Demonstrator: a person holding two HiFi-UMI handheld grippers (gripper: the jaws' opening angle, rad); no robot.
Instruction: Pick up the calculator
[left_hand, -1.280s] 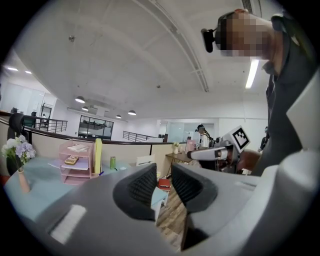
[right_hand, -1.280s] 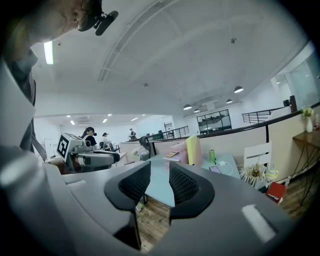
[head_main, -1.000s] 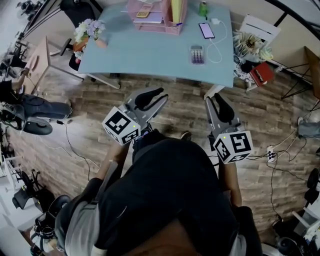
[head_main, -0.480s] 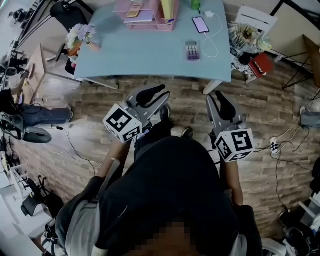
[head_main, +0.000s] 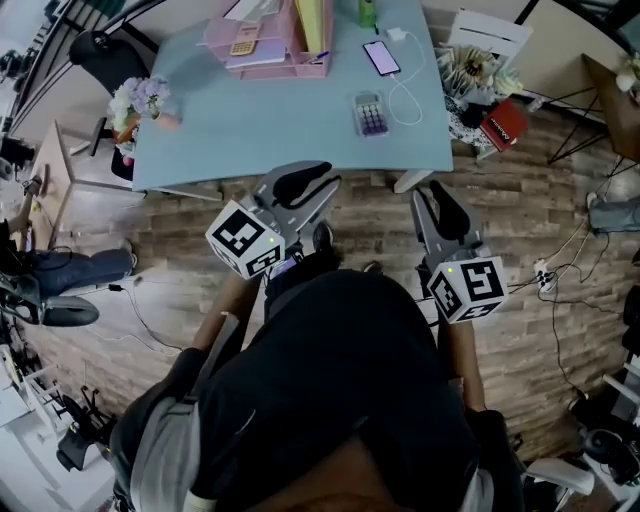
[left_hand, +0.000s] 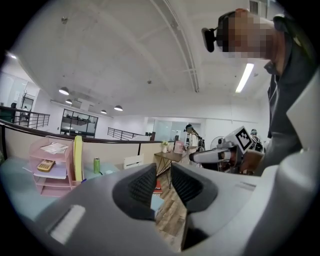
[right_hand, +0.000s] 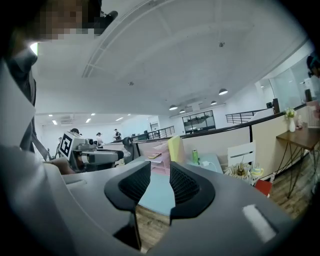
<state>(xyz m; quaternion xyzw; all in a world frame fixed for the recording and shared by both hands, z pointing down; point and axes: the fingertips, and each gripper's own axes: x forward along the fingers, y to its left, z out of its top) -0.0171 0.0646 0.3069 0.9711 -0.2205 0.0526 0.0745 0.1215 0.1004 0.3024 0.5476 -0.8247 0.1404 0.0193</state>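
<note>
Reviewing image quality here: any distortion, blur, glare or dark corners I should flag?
Head view: sharp but barrel-distorted, the table edge bows; calculator small yet distinct. Left gripper view: fisheye with black corners, ceiling strip light blown out. Right gripper view: same dark vignette, near jaws soft, background clear.

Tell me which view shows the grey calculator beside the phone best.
The head view: the calculator lies in plain sight from above on the blue table, near the phone. Neither gripper view shows it. Each looks low across the table, and its own jaws block much of the tabletop.
</note>
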